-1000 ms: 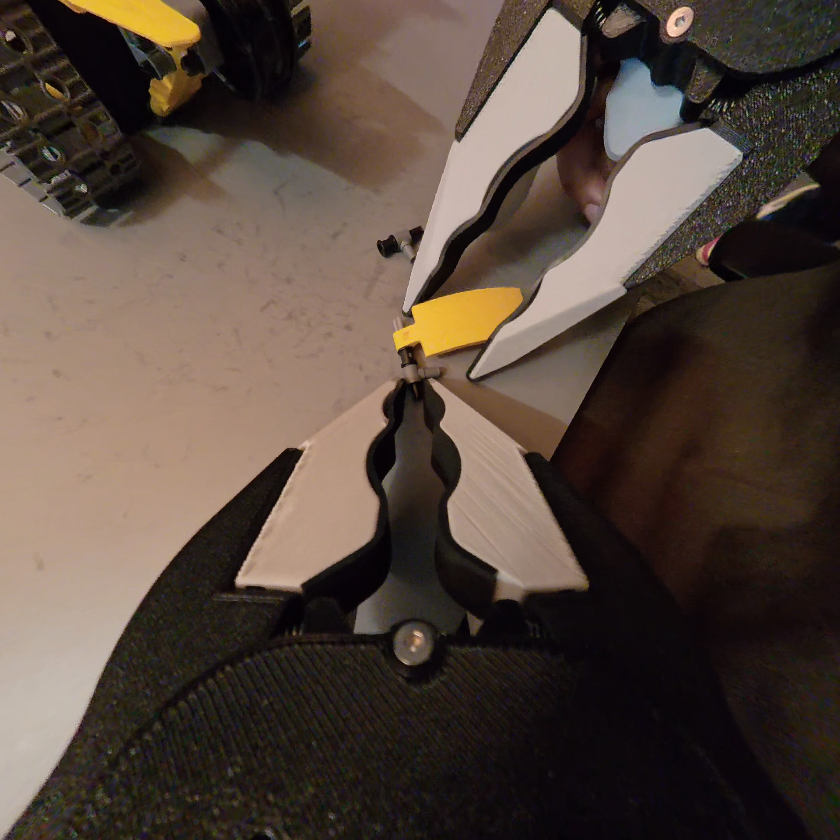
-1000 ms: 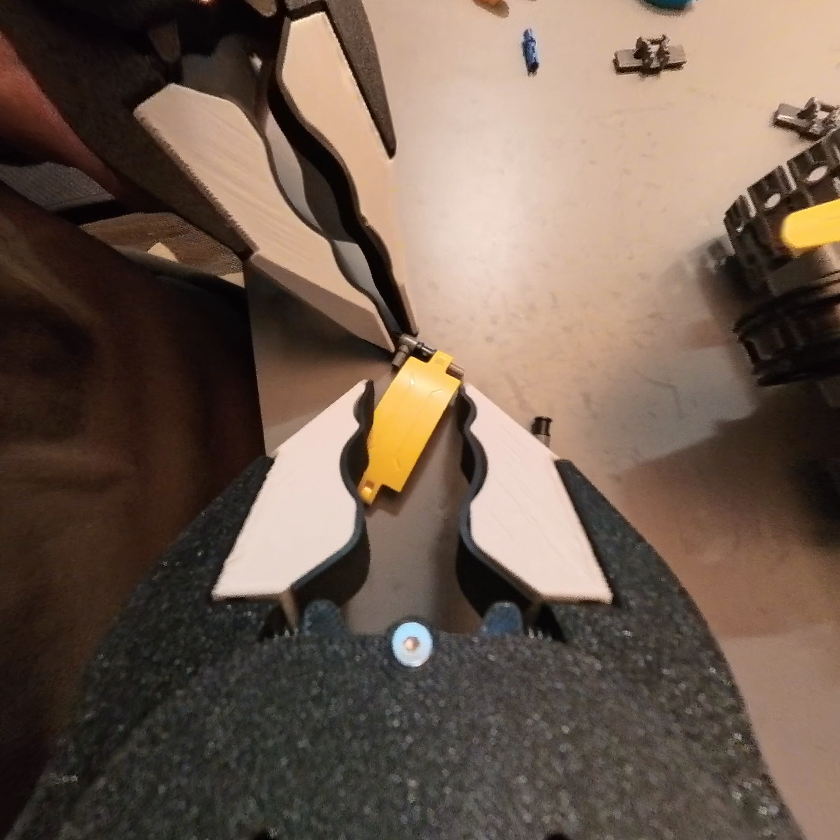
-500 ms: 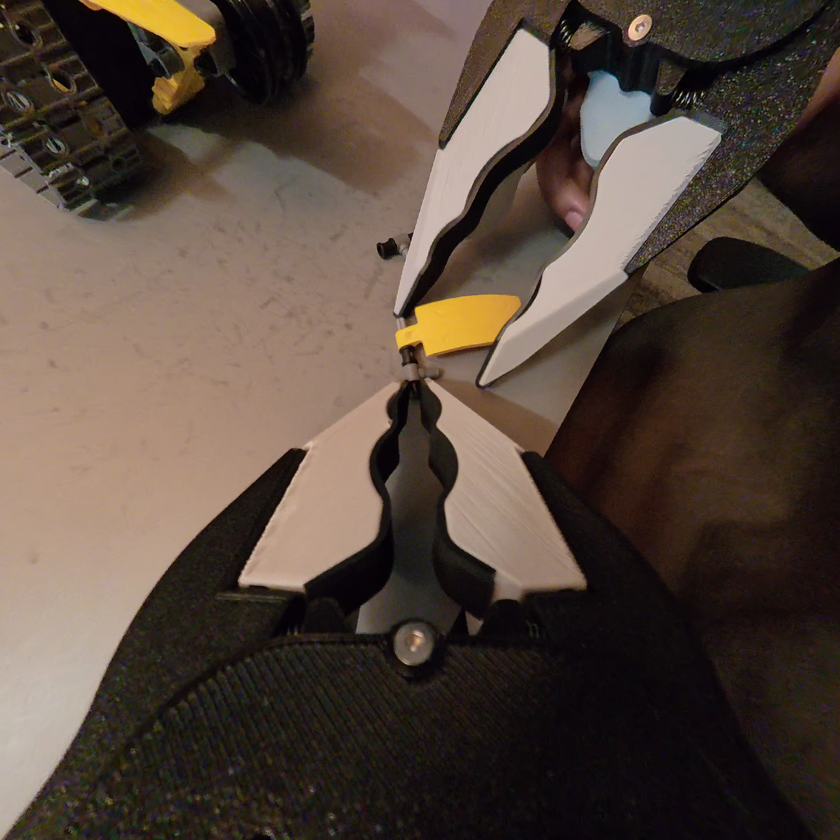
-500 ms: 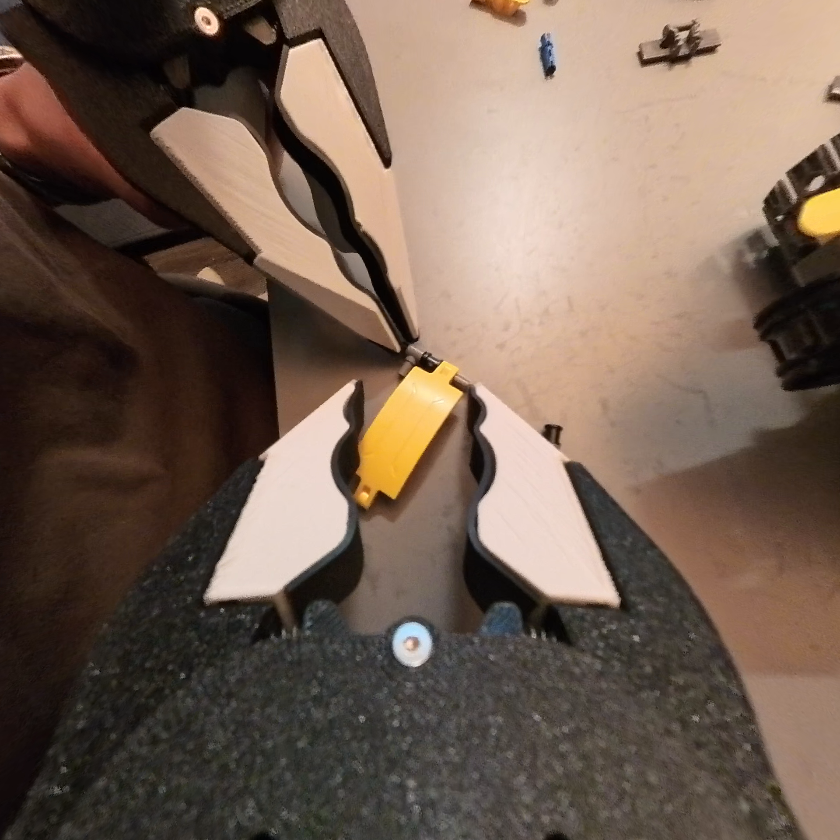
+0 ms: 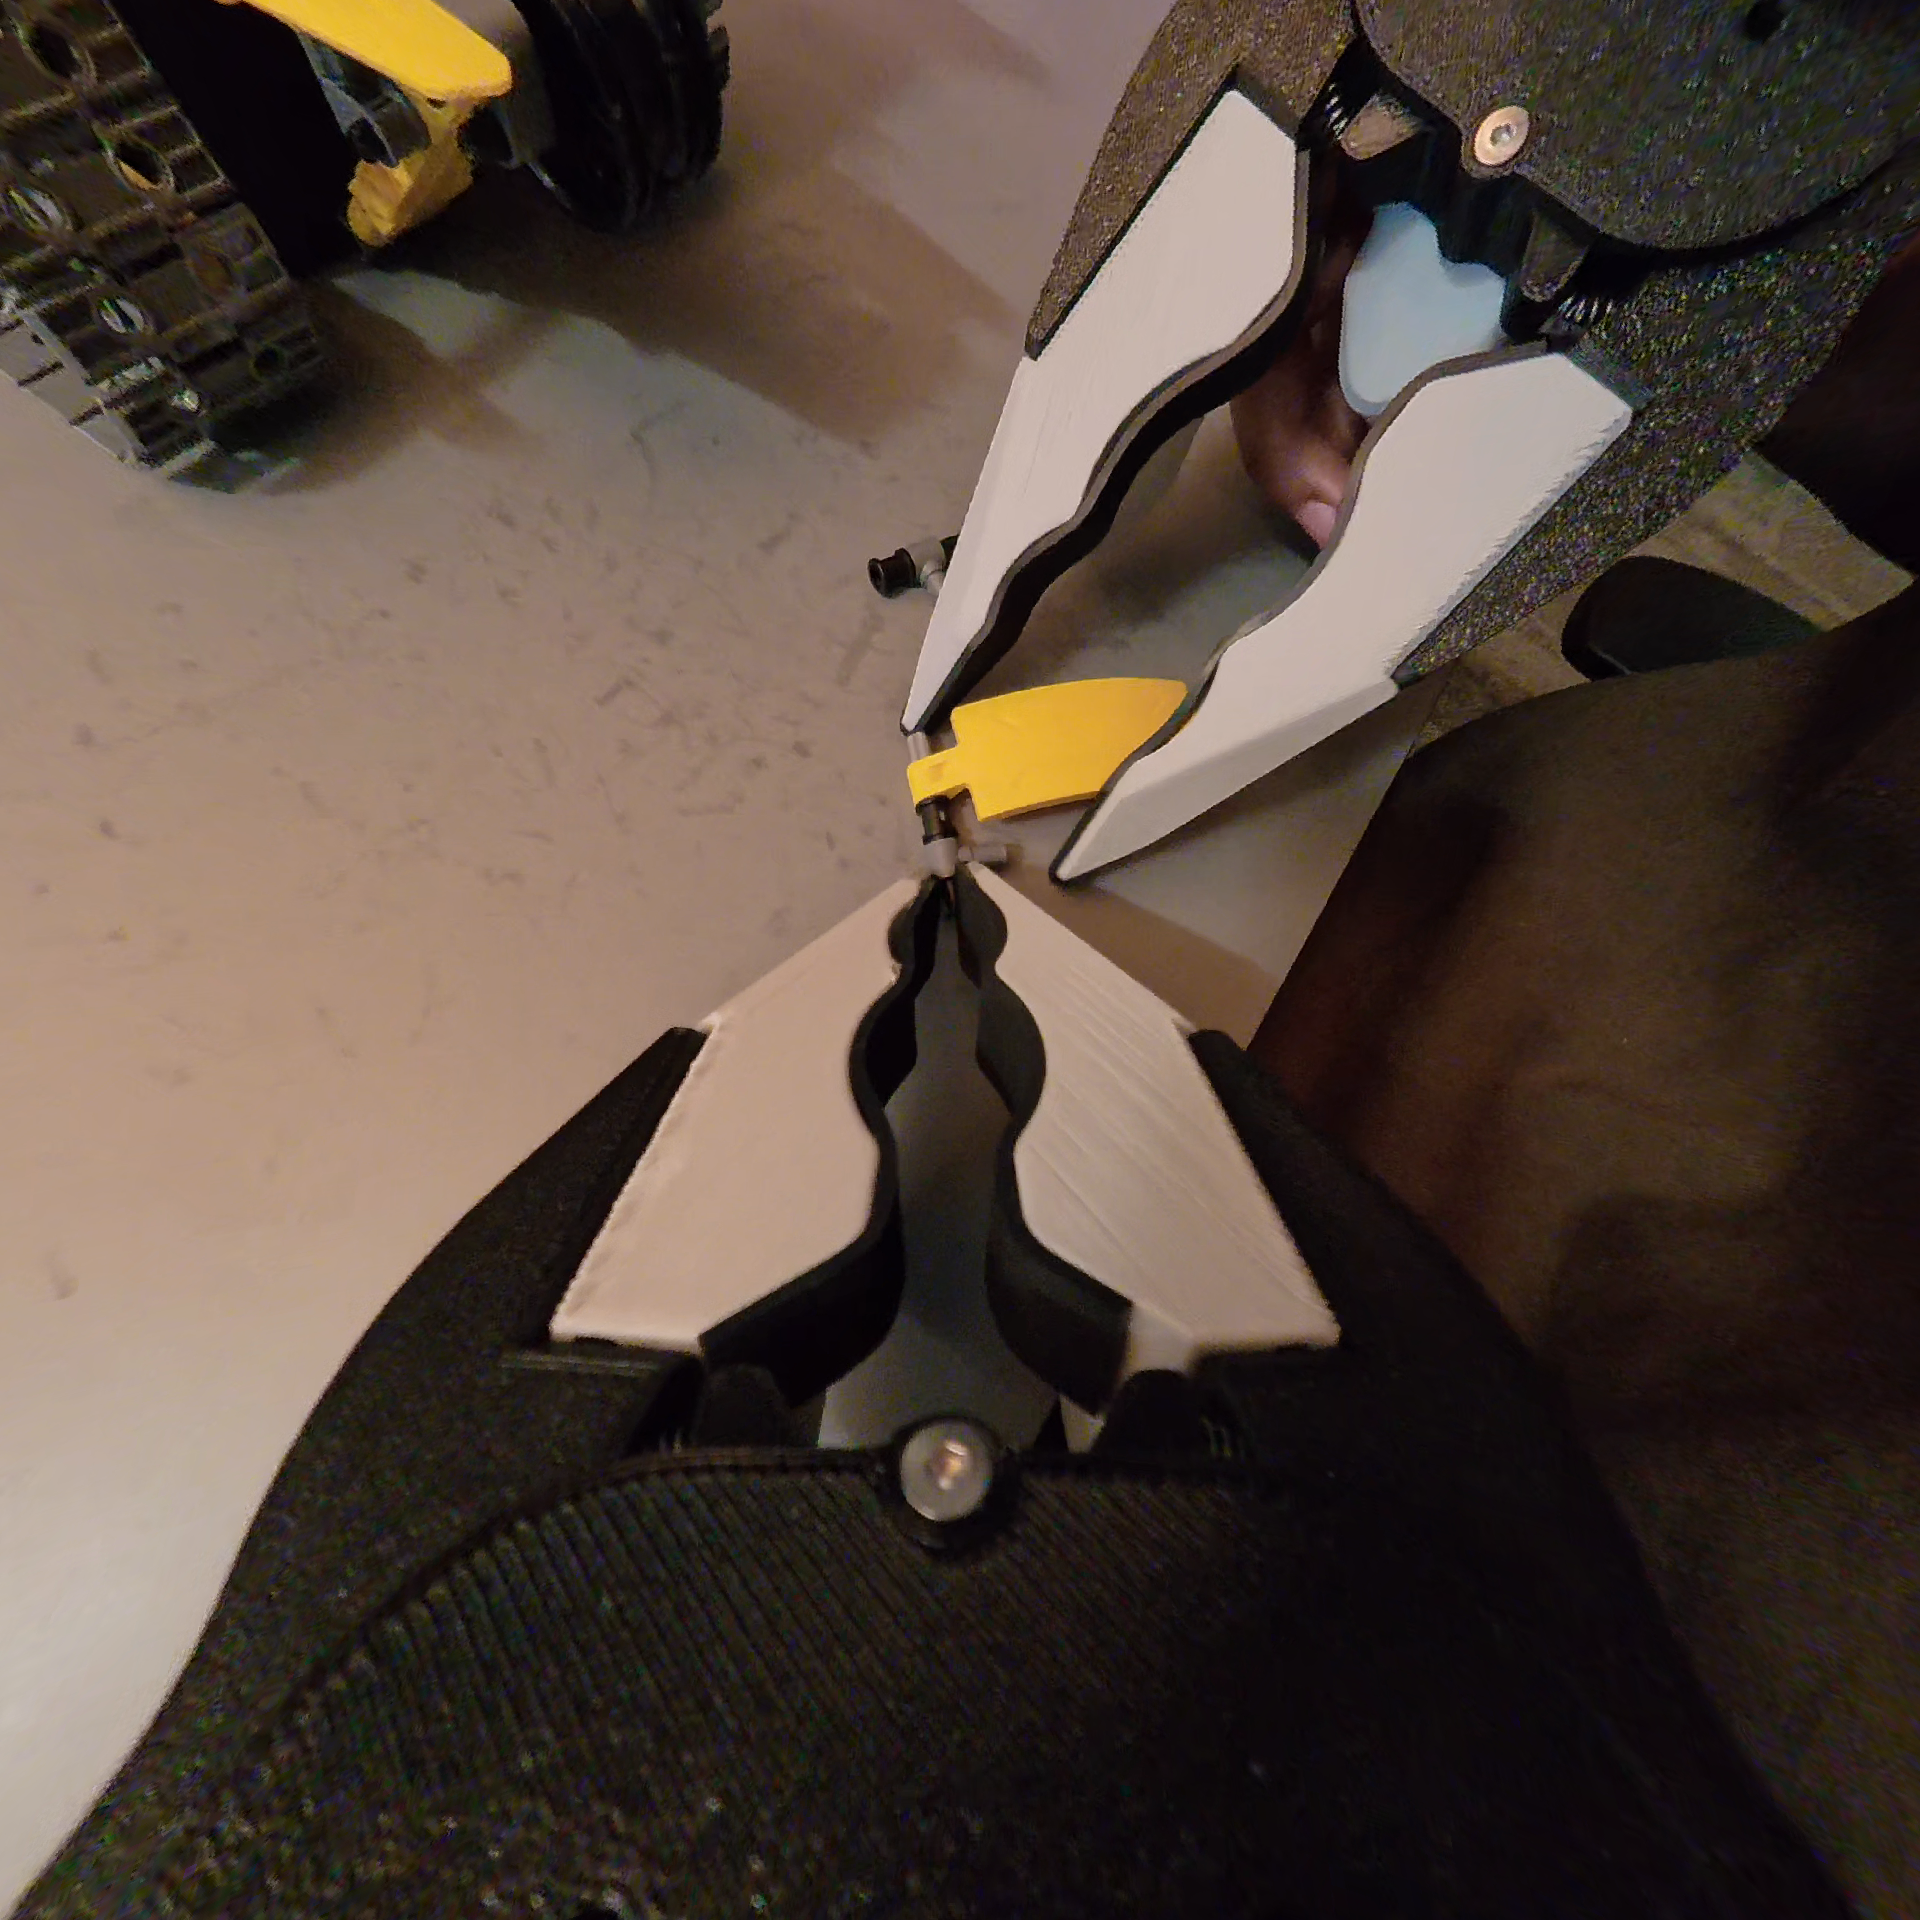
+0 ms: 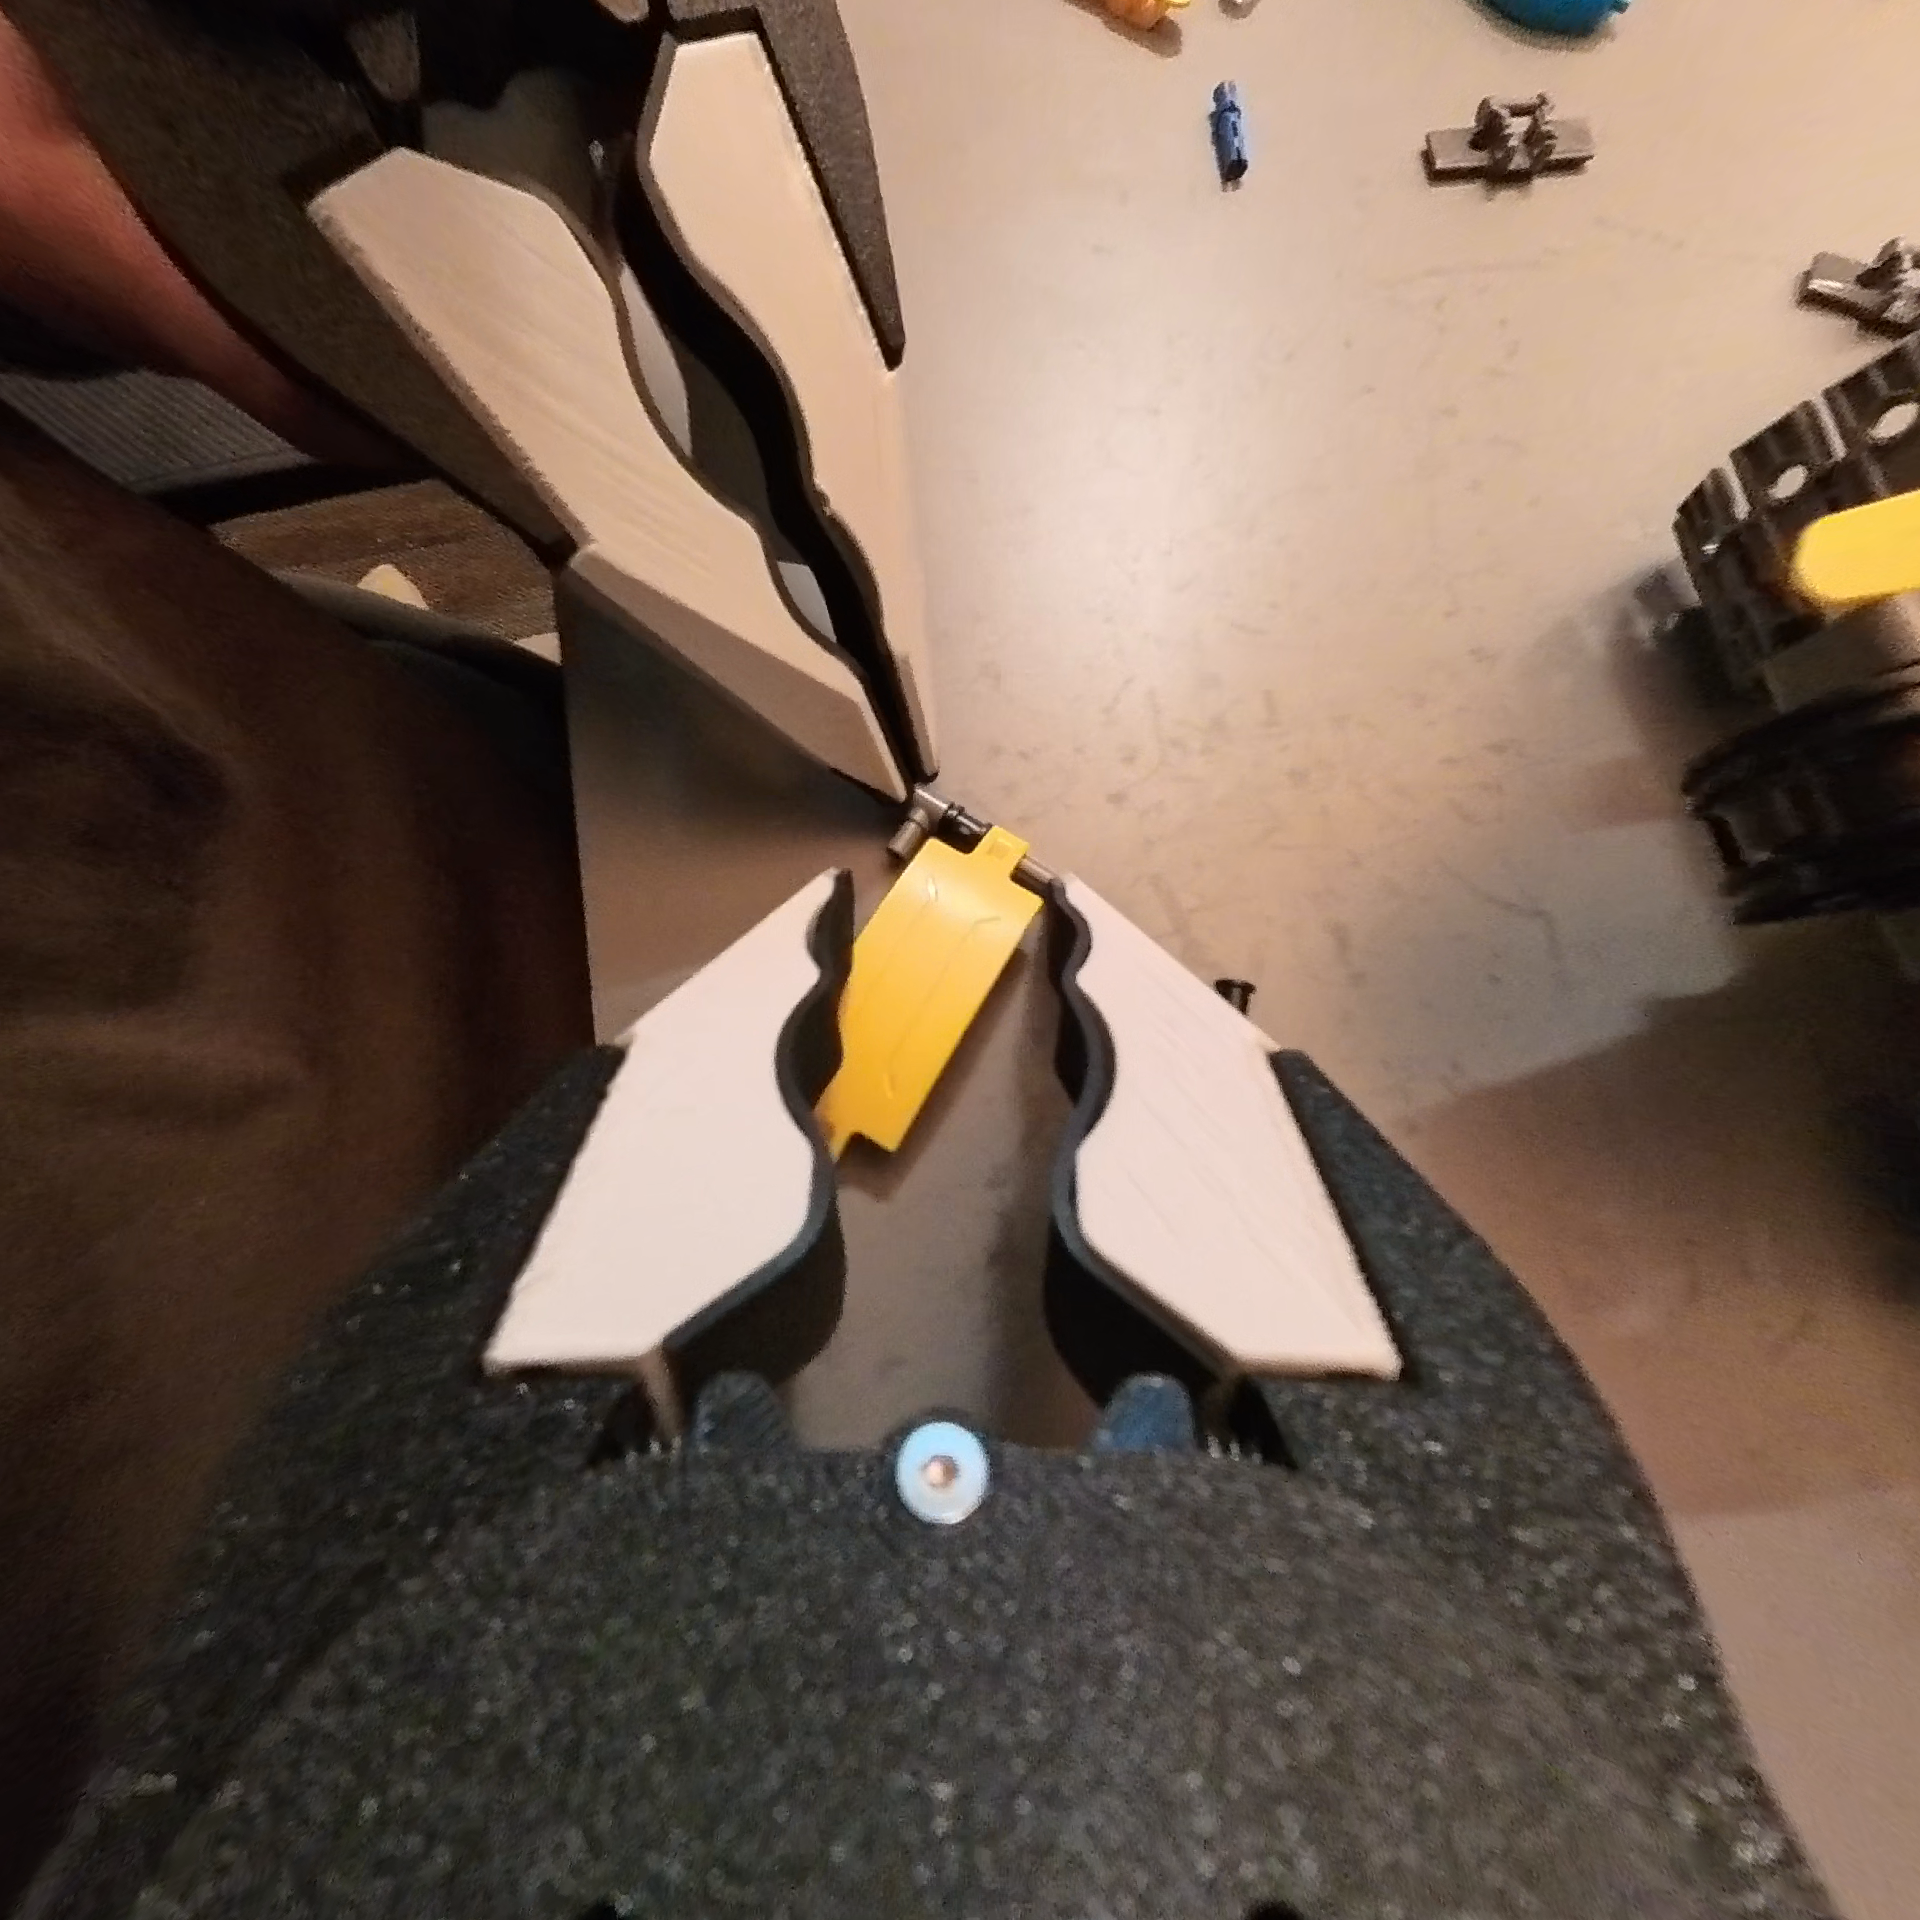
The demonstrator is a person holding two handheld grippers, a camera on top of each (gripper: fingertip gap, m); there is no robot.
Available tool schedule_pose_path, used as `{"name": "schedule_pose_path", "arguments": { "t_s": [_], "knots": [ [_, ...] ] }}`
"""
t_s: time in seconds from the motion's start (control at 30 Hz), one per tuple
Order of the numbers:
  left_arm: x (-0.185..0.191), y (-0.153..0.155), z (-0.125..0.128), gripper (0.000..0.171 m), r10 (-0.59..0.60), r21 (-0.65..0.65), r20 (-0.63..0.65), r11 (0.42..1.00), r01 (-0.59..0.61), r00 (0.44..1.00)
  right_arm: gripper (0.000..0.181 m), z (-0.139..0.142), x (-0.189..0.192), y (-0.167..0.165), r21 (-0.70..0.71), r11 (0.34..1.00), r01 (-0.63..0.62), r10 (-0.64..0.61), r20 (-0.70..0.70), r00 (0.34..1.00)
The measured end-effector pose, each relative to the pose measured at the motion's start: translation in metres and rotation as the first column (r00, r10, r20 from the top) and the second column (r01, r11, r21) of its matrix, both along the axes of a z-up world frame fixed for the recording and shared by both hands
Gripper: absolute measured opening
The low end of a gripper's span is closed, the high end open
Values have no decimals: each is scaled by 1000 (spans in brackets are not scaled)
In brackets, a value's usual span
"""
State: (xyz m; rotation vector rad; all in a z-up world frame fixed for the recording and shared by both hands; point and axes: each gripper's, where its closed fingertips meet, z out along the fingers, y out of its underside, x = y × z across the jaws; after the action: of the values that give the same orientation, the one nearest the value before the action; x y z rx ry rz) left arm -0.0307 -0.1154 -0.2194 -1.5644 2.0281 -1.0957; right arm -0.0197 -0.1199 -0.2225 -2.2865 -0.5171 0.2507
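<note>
My left gripper (image 5: 951, 883) is shut on a small grey connector pin (image 5: 956, 847), pinched at the fingertips. The pin joins the tab end of a curved yellow panel (image 5: 1039, 748). My right gripper (image 6: 945, 883) is shut on the yellow panel (image 6: 925, 997), which sits slantwise between its fingers. The two grippers meet tip to tip, just above the grey table (image 5: 416, 831) near its edge. The right gripper also shows in the left wrist view (image 5: 992, 800). The left gripper also shows in the right wrist view (image 6: 920, 800).
A toy vehicle with black treads and yellow parts (image 5: 156, 260) stands at the far left; it also shows in the right wrist view (image 6: 1818, 675). A small black pin (image 5: 899, 569) lies near the right gripper. A blue pin (image 6: 1228, 120) and dark grey pieces (image 6: 1507, 145) lie farther off. The person's dark clothing (image 5: 1558, 1143) is beside the table edge. My two grippers' fingertips are within a few centimetres of each other.
Both grippers keep their hold and stay joined at the pin. The right gripper has shifted and tilted slightly; the yellow panel sits a little differently between its fingers.
</note>
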Motion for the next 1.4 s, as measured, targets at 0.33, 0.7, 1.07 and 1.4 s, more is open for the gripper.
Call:
{"name": "schedule_pose_path", "arguments": {
  "t_s": [0.33,0.7,1.07,1.4],
  "knots": [
    [-1,-11,0,0,-14,-40,-9,999,14,1000,31,0,1,1,3,1000,19,-19,9,1000],
    [0,-2,1,0,33,56,13,998,-34,999,30,0,4,0,7,1000,9,-10,17,1000],
    [-3,-8,0,0,32,7,0,999,-32,999,31,-1,3,-1,12,1000,14,-15,30,999],
    [-2,-11,0,0,30,-5,4,1000,-30,1000,39,1,0,-1,-14,999,36,-37,-55,998]
  ]
}}
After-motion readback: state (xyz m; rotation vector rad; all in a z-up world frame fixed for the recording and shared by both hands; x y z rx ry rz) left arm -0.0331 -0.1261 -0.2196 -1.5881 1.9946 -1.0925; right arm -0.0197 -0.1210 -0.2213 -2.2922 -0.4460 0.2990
